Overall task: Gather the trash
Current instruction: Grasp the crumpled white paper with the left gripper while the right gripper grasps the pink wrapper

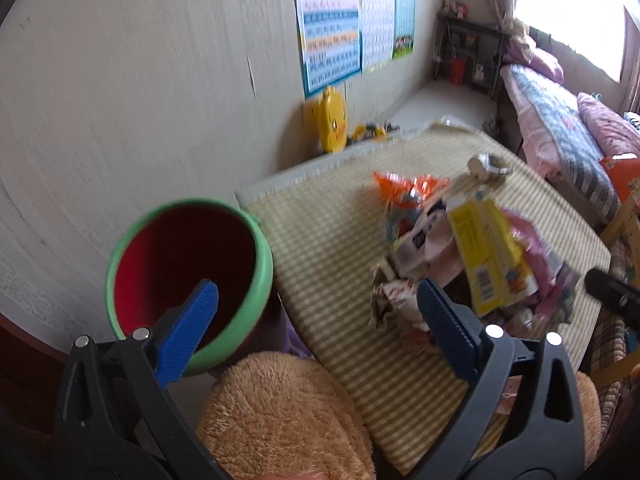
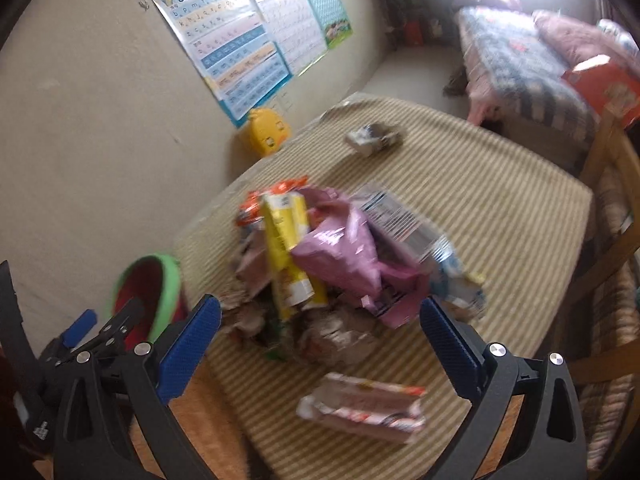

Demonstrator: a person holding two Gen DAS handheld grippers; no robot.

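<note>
A heap of wrappers and packets [image 1: 472,264] [image 2: 328,264] lies on a striped yellow-green tablecloth [image 1: 332,240] [image 2: 480,216]; a yellow carton [image 1: 486,252] [image 2: 286,248] and a pink bag [image 2: 340,256] stick out of it. One flat packet [image 2: 364,406] lies apart near me, and a crumpled grey wrapper [image 1: 486,166] [image 2: 374,136] sits at the far side. A bin with a green rim and red inside [image 1: 188,276] [image 2: 146,292] stands left of the table. My left gripper [image 1: 318,302] hangs open between bin and heap. My right gripper [image 2: 320,326] is open just before the heap.
A plush orange cushion [image 1: 280,416] lies below my left gripper. A yellow duck toy [image 1: 332,120] [image 2: 268,130] leans on the wall under posters [image 1: 352,20]. A bed [image 1: 560,128] and wooden chair [image 2: 612,216] stand to the right.
</note>
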